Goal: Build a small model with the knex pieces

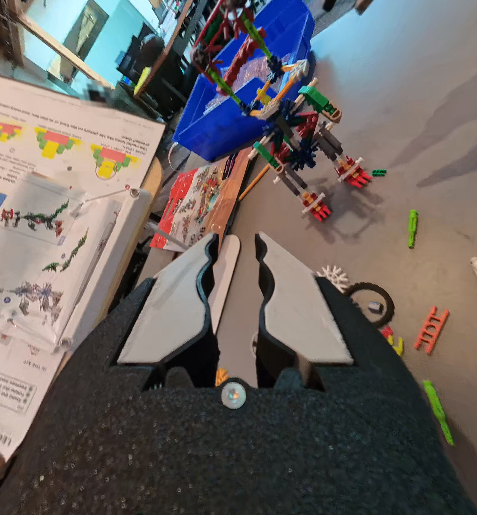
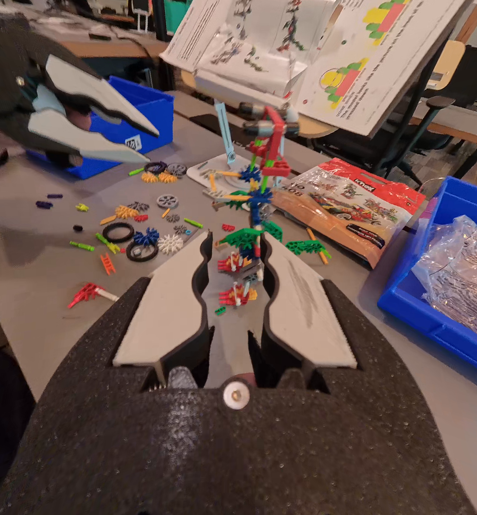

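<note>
A model built of coloured rods and connectors (image 2: pixel 255 195) stands on the grey table (image 2: pixel 50 306), with its red and yellow feet (image 2: pixel 235 295) seen between my right fingers. My right gripper (image 2: pixel 235 237) is open and empty, hovering just in front of the model. My left gripper (image 1: pixel 237 239) is open and empty above the table edge, with the model (image 1: pixel 301 139) ahead to its right. It also shows in the right wrist view (image 2: pixel 150 147), raised at the far left in front of a blue bin (image 2: pixel 153 108).
Loose pieces lie scattered: a black tyre (image 2: pixel 118 232), a white connector (image 2: pixel 170 243), an orange ladder piece (image 2: pixel 107 263), green rods (image 1: pixel 412 228). A blue bin of plastic bags (image 2: pixel 399 303) sits right, a printed kit bag (image 2: pixel 343 211) and a slanted instruction board (image 2: pixel 329 55) behind. Some 15 cm of space lies between my two pairs of fingers. Measured from the fingertips, the white connector (image 2: pixel 170 243) is 12 cm or so from the left gripper and 20 cm from the right.
</note>
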